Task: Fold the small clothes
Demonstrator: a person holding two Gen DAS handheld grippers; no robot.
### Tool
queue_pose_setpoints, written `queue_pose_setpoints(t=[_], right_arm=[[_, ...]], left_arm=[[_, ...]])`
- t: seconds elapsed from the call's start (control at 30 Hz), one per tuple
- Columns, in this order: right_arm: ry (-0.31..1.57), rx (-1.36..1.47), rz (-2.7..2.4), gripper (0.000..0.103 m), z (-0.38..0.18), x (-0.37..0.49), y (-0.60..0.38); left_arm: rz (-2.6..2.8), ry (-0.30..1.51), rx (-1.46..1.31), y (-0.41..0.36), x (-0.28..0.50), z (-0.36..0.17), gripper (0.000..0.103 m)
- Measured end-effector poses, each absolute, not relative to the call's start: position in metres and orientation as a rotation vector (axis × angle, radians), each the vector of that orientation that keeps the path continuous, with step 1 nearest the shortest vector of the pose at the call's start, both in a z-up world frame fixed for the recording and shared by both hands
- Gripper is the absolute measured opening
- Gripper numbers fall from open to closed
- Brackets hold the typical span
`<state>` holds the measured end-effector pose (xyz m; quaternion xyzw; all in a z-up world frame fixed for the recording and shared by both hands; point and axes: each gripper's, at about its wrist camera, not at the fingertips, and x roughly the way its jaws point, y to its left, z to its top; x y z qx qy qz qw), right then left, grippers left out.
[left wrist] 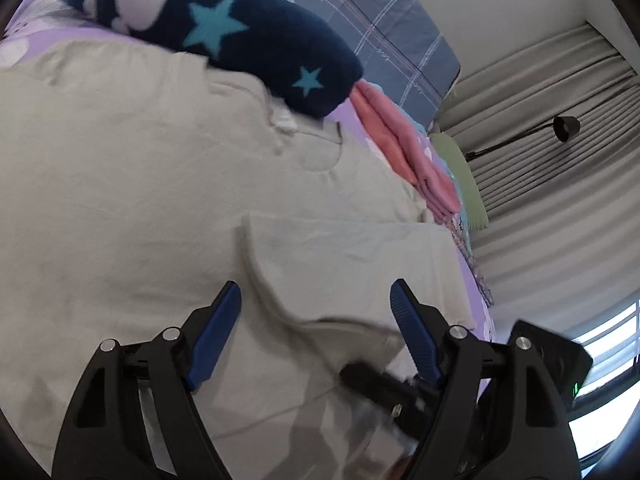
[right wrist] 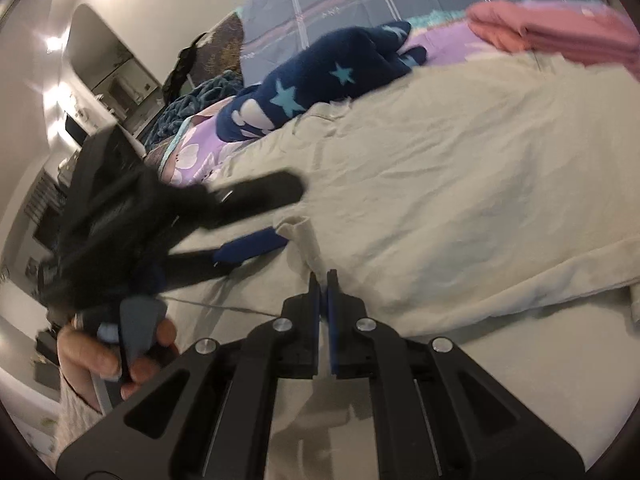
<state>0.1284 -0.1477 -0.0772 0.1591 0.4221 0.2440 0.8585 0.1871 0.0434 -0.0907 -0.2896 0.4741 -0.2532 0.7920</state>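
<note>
A beige T-shirt point(left wrist: 132, 184) lies spread on the bed, one sleeve or side folded over its body point(left wrist: 352, 256). It also fills the right wrist view point(right wrist: 460, 184). My left gripper point(left wrist: 316, 296) is open, its blue-padded fingers astride the folded edge, just above the cloth. In the right wrist view the left gripper point(right wrist: 280, 216) shows blurred, open, beside the fold's corner. My right gripper point(right wrist: 324, 280) is shut on the edge of the T-shirt's folded flap. It shows blurred at the bottom of the left wrist view.
A navy star-patterned fleece garment point(left wrist: 224, 28) and a folded pink stack point(left wrist: 404, 148) lie on the purple floral sheet point(left wrist: 476, 272) beyond the shirt. A plaid grey quilt point(left wrist: 380, 12) is behind. Curtains point(left wrist: 552, 184) and a lamp point(left wrist: 566, 128) stand past the bed's edge.
</note>
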Motion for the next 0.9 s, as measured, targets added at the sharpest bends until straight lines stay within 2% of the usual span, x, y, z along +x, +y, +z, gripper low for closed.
queue_pose_setpoints(t=[0.03,0.07,0.1,0.13,0.17,0.2,0.27,0.33,0.43,0.47,0.7,0.9], right_arm=[[0.862,0.329,0.526,0.004,-0.075,0.126,-0.147],[0.839,0.328,0.539,0.004,-0.073,0.124,-0.148],[0.822,0.329,0.552,0.004,-0.071,0.122,-0.148],[0.810,0.329,0.563,0.004,-0.070,0.121,-0.149],[0.805,0.327,0.565,0.004,-0.070,0.120,-0.149],[0.807,0.325,0.565,0.004,-0.071,0.121,-0.149],[0.822,0.336,0.559,0.009,-0.072,0.122,-0.152],[0.836,0.369,0.564,0.012,-0.068,0.121,-0.161],[0.816,0.366,0.522,0.034,-0.058,0.113,-0.181],[0.814,0.372,0.511,0.036,-0.057,0.111,-0.187],[0.871,0.439,0.380,0.035,-0.078,0.106,-0.237],[0.828,0.423,0.225,0.027,-0.084,0.112,-0.250]], left_arm=[[-0.537,1.020,-0.608,0.039,0.188,-0.090,0.075],[-0.530,1.020,-0.585,0.034,0.190,-0.090,0.066],[-0.532,1.019,-0.566,0.029,0.192,-0.089,0.052],[-0.546,1.018,-0.560,0.024,0.193,-0.089,0.042],[-0.559,1.020,-0.567,0.021,0.195,-0.089,0.024],[-0.564,1.019,-0.575,0.019,0.197,-0.089,0.011],[-0.556,0.988,-0.561,0.016,0.199,-0.078,0.004],[-0.559,0.942,-0.537,0.016,0.200,-0.060,0.002],[-0.577,0.875,-0.487,0.017,0.199,-0.021,0.002],[-0.581,0.852,-0.469,0.018,0.197,-0.010,0.002],[-0.571,0.728,-0.367,0.032,0.180,0.058,0.002],[-0.518,0.657,-0.320,0.059,0.169,0.086,0.002]])
